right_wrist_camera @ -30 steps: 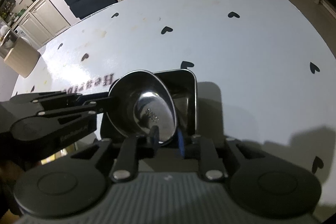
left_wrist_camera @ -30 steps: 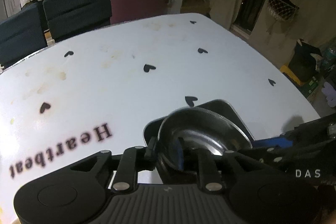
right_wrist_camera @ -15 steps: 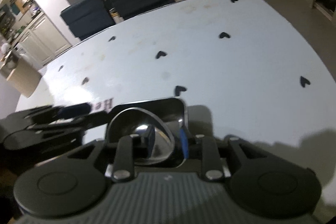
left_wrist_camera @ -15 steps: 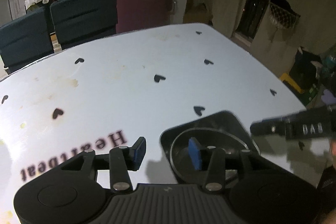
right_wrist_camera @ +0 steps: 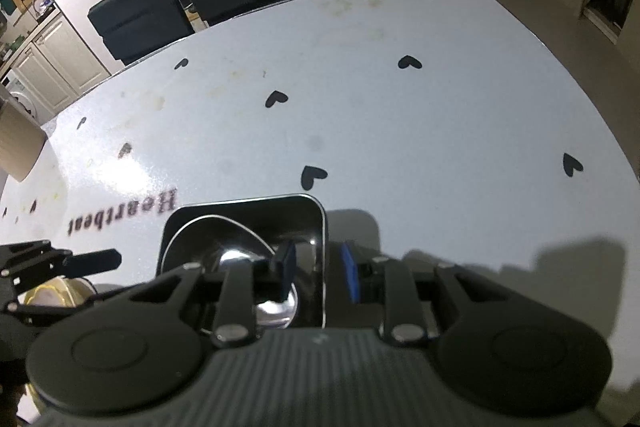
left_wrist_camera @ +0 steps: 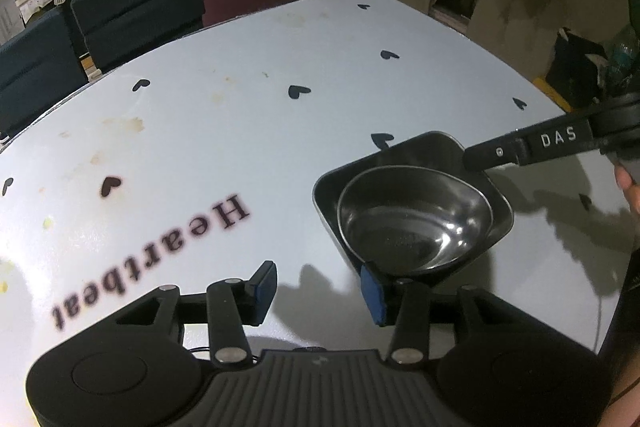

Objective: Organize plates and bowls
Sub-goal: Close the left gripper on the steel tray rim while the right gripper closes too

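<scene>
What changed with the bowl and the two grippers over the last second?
The left gripper let go of the metal bowl; its jaws have just been opening and nothing is between them now. The bowl now rests inside the square tray. The right gripper still straddles the tray's wall. The tray and table stayed put.

A white table (left_wrist_camera: 280,131) is carrying everything here, its top printed with small black hearts (left_wrist_camera: 298,91) and the word "Heartbeat" (left_wrist_camera: 152,259), and showing a few yellowish stains (left_wrist_camera: 132,125) toward the far side. A dark square tray (left_wrist_camera: 440,147) is sitting directly on the table near its front edge. A round steel bowl (left_wrist_camera: 416,219) is resting inside that tray, off the tabletop itself.
</scene>
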The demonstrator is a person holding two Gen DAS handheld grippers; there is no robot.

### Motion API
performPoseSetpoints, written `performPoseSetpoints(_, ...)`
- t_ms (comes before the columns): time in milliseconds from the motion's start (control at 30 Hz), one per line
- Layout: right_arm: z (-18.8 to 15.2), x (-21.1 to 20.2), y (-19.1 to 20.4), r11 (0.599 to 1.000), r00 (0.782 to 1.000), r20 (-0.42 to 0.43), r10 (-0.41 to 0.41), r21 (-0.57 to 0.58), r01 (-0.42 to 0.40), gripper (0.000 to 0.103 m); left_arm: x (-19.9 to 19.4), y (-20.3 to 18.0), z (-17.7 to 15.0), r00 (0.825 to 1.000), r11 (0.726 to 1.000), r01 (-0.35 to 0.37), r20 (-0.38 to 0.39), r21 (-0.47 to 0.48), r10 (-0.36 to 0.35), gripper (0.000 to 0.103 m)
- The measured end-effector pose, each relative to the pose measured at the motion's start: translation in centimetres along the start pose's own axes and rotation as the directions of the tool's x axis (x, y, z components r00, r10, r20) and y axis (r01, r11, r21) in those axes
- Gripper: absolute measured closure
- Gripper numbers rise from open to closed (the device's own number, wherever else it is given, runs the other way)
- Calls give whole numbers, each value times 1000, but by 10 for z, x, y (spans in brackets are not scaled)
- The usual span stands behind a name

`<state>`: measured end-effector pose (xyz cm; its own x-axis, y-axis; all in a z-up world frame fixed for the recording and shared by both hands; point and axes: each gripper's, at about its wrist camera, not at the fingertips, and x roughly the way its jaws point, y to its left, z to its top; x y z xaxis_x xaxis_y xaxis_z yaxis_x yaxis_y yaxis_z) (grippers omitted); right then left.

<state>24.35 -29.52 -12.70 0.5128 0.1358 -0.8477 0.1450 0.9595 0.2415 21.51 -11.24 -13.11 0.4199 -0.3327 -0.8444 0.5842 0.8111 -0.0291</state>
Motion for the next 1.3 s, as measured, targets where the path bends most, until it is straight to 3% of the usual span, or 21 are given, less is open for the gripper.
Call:
performPoseSetpoints(333, 2, 12, 8, 999, 1000, -22, -14, -30, 13, 72, 7, -2, 5, 1000, 1000, -16, 7, -5, 16, 51)
performPoseSetpoints(433, 1, 13, 8, 999, 999, -34, -10, -50, 9, 80, 8, 2, 7, 1000, 999, -23, 17, -28, 24, 51)
performPoseSetpoints(600, -4, 14, 6, 996, 998, -55, -7, -84, 2, 85, 9, 5, 11, 999, 998, -35, 34, -58, 37, 53)
performPoseSetpoints(800, -7, 13, 2, 995, 998, -68, 4, -98, -11, 88, 12, 7, 12, 999, 994, 6, 35, -111, -3, 69)
performPoseSetpoints(1300, -7, 13, -6, 996, 997, -64, 35, -85, -41, 92, 6, 17, 8, 998, 985, 59, -14, -160, -62, 71)
